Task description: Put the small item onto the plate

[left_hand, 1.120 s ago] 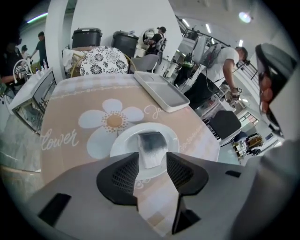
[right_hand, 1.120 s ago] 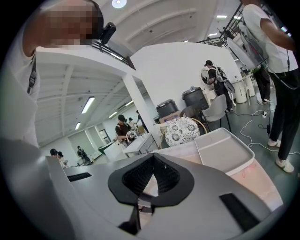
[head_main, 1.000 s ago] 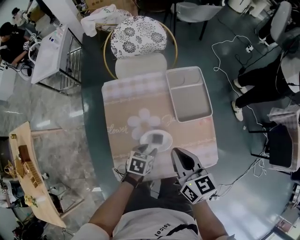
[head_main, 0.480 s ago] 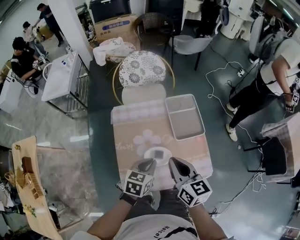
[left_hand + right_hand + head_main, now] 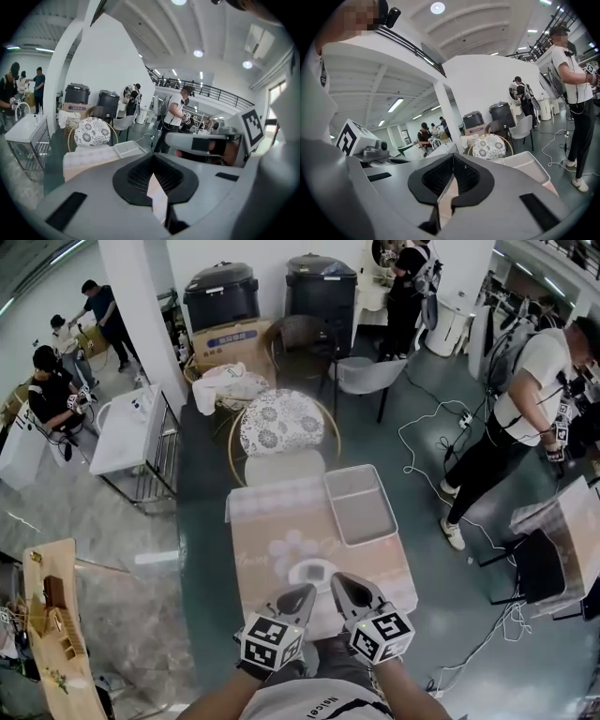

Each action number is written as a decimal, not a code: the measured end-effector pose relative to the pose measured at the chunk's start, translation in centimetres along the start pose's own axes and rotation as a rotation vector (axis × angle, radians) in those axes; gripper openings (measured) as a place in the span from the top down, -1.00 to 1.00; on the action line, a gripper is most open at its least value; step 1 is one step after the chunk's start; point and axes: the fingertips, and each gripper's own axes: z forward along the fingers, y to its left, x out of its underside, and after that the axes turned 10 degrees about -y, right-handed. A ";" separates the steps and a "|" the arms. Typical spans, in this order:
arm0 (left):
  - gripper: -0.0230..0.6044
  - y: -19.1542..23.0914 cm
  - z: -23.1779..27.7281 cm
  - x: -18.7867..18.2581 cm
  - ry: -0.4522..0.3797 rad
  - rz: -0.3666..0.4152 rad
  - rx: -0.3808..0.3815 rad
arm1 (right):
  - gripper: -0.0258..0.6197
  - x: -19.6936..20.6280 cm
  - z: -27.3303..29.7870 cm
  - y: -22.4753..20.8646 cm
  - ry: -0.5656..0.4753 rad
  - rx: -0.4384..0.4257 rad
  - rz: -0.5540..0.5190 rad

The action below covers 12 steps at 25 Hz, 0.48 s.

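Note:
A white plate (image 5: 296,572) lies on the beige placemat (image 5: 258,549) near the table's front edge. A small dark item (image 5: 315,570) rests on the plate. My left gripper (image 5: 301,595) hovers just in front of the plate, shut, with nothing between its jaws. My right gripper (image 5: 340,586) is beside it, also shut and empty. In the left gripper view the left gripper (image 5: 154,180) shows its jaws pressed together, pointing out over the room. The right gripper (image 5: 449,180) looks the same in its own view. Neither gripper view shows the plate.
A grey rectangular tray (image 5: 359,503) sits on the placemat's far right. A chair with a patterned cushion (image 5: 281,423) stands behind the table. A white cart (image 5: 127,432) is at the left, a wooden bench (image 5: 56,634) lower left. People and floor cables (image 5: 422,442) are to the right.
Both grippers have drawn back from the plate toward the near table edge, and the left jaws have come together. The head view has lifted and takes in more of the room.

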 end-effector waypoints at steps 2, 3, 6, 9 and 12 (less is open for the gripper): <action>0.91 -0.5 -0.8 -1.3 -0.039 0.021 0.006 | 0.88 -0.8 -0.3 0.3 -0.018 0.001 -0.013; 0.91 -0.9 -1.3 -1.8 -0.054 0.033 0.007 | 0.88 -1.1 -0.6 0.6 -0.024 0.003 -0.019; 0.91 -1.9 -2.5 -2.9 -0.089 0.065 0.012 | 0.88 -2.0 -1.4 1.4 -0.042 0.010 -0.051; 0.91 -2.6 -3.3 -3.9 -0.124 0.079 0.019 | 0.88 -2.8 -2.0 2.5 -0.059 0.007 -0.086; 0.91 -2.9 -3.9 -5.2 -0.161 0.090 0.020 | 0.88 -3.5 -2.3 3.3 -0.077 0.002 -0.106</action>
